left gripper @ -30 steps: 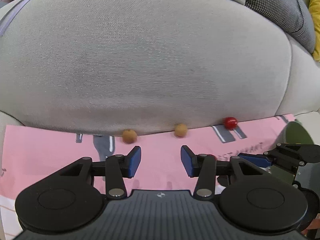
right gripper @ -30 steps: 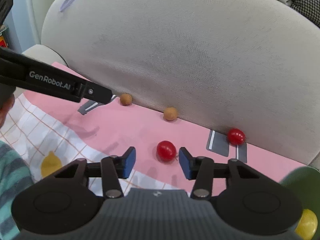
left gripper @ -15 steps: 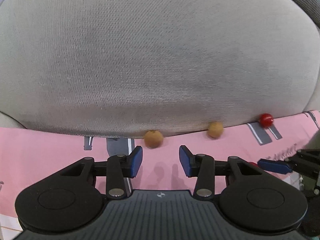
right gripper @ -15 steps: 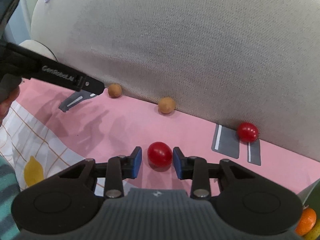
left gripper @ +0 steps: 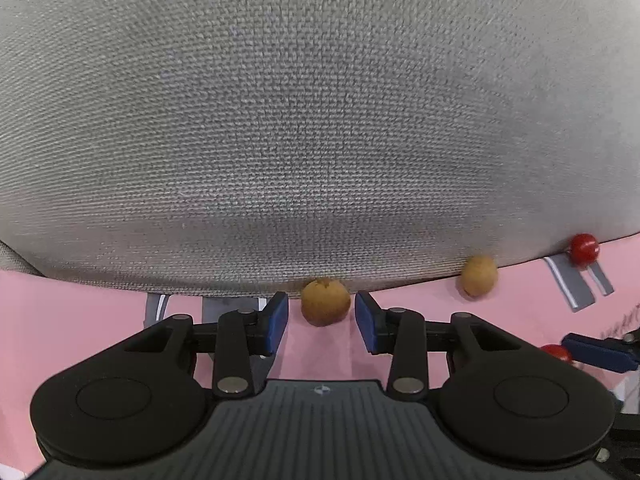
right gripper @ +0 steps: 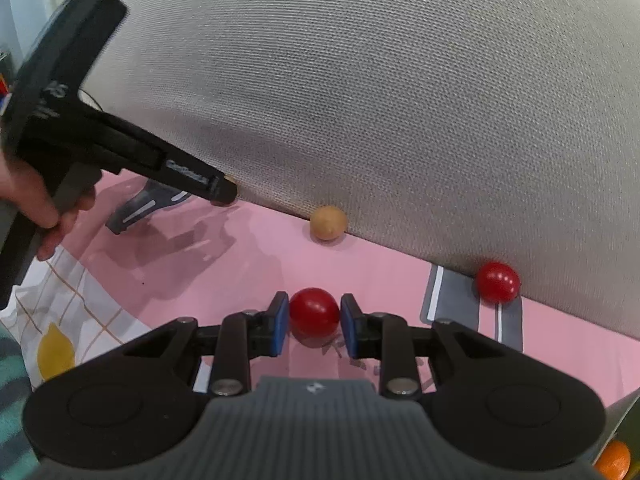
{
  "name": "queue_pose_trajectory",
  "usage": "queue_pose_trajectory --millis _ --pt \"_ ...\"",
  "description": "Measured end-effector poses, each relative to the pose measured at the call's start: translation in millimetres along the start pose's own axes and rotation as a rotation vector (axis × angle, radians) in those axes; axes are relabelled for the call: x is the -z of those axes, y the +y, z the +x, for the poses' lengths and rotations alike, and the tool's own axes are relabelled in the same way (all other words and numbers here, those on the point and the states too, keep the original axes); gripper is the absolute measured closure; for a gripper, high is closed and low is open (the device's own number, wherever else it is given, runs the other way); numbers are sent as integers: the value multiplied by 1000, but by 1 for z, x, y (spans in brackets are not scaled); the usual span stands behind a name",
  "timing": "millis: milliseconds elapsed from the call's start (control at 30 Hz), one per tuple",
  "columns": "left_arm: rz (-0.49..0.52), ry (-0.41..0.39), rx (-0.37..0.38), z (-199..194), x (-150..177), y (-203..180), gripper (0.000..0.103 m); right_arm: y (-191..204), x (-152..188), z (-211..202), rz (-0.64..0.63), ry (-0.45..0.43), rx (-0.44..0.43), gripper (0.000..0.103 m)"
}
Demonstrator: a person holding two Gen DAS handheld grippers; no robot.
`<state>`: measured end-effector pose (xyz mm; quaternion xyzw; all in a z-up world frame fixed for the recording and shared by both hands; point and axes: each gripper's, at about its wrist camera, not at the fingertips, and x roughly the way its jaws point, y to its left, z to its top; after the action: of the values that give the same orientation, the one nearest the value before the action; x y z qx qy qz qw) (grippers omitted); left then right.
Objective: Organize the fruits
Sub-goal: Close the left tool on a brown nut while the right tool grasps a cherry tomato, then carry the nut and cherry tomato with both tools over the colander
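Note:
A round brown fruit (left gripper: pixel 325 302) lies on the pink cloth (left gripper: pixel 80 320) against the foot of the grey cushion (left gripper: pixel 320 120). My left gripper (left gripper: pixel 321 320) straddles it; its jaws are closing, and a small gap shows on each side of the fruit. To the right lie a second brown fruit (left gripper: pixel 479 276) and a red cherry tomato (left gripper: pixel 584 249). In the right wrist view my right gripper (right gripper: pixel 314 320) is shut on another red tomato (right gripper: pixel 314 312), which rests on the cloth. The second brown fruit (right gripper: pixel 329 222) and the far tomato (right gripper: pixel 498 282) lie beyond it.
The bulging grey cushion (right gripper: pixel 400 100) walls off the whole back. A person's hand (right gripper: pixel 32 200) holds the left gripper at the left of the right wrist view. A checked cloth with a lemon print (right gripper: pixel 56 352) lies at lower left. An orange fruit (right gripper: pixel 614 460) shows at the bottom right corner.
My left gripper came down and forward to the cushion's foot, jaws narrowing around the brown fruit. My right gripper dropped a little and closed its pads onto the red tomato.

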<state>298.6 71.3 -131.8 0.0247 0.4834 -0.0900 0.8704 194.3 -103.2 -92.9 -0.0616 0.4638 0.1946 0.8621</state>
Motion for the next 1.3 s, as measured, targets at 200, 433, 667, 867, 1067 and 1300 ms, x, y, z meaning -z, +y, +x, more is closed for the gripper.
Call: queue_pose_trajectory --millis 200,433,667,867,1067,1300 --pt "8 12 6 10 3 -4 70 -2 1 0 18 8 -3 77" --pt "12 -16 -5 0 4 -12 71 -2 0 -3 38 7 -4 78" --pt "9 -64 30 -43 8 -15 71 3 -1 -28 25 -31 6 78" --pt "39 -117 76 -90 14 -33 71 6 2 -60 36 -65 21 79" --pt "103 -158 127 -136 24 -62 71 8 13 -98 45 -106 30 79" --pt "182 -181 185 -168 40 -105 71 -3 42 -146 83 -137 64 79"
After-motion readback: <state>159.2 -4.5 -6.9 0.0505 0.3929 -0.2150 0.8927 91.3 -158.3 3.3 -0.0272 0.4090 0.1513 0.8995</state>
